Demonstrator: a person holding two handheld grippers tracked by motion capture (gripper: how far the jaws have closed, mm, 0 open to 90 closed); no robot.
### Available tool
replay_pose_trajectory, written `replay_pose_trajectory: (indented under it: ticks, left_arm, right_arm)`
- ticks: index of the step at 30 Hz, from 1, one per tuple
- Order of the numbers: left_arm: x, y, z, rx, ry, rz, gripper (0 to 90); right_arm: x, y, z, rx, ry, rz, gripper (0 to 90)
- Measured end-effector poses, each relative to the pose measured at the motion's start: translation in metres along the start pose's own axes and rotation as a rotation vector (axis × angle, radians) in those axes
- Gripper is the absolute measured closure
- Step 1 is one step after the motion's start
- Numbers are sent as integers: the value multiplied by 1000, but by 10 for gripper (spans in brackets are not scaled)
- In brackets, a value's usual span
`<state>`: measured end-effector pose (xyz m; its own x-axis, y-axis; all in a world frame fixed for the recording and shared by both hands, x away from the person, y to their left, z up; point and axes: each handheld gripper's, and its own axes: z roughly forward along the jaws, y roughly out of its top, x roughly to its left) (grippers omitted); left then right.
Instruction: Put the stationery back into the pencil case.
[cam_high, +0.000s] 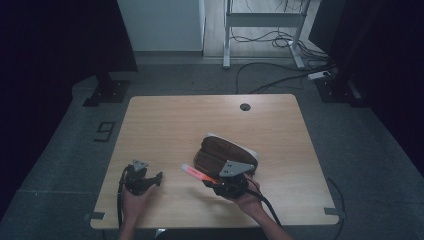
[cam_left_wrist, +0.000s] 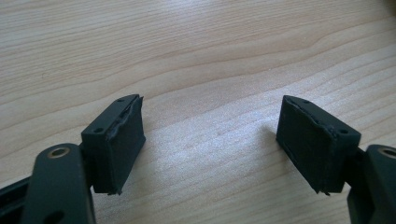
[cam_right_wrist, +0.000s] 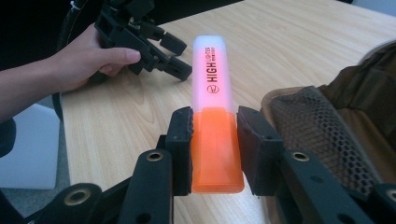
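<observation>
1. Highlighter (cam_right_wrist: 215, 121), orange-bodied with a translucent pale cap, sits clamped between the jaws of our right gripper (cam_right_wrist: 215, 149) at centre frame in the right gripper view; the pads press its two flat sides at the orange barrel, and the capped end points up the frame.

2. We judge it light and stiff, a hard plastic shell that will not give under the pads. Its smooth faces may slip if the squeeze is slack, so the broad flat sides of the barrel look like the best place to hold, not the rounded cap.

3. In the high view the highlighter (cam_high: 196, 173) shows just below centre, held above the table (cam_high: 165, 120) and jutting toward the left of the frame from the right gripper (cam_high: 216, 183).

4. Just beside it, to the right and above in the high view, lies a brown shoe (cam_high: 227, 150) with a pale sole edge; its mesh lining fills the right side of the right gripper view. We cannot tell whether pen and shoe touch.

5. Our left gripper (cam_high: 152, 179) rests at lower left of the high view, well apart from the pen. Its jaws stand wide apart over bare wood, holding nothing.

6. Beyond the table, at the top of the frame, cables and a desk frame lie on the floor.
</observation>
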<state>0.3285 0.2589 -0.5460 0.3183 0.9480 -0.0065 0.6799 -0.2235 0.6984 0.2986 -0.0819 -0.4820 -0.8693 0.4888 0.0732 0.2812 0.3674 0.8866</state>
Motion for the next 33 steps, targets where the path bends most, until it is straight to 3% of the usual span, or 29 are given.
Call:
replay_pose_trajectory:
  ticks: [33]
  left_arm:
    - [0, 0, 0, 0, -1, 0, 231]
  right_arm:
    - [-43, 4, -39, -79, -106, 51, 658]
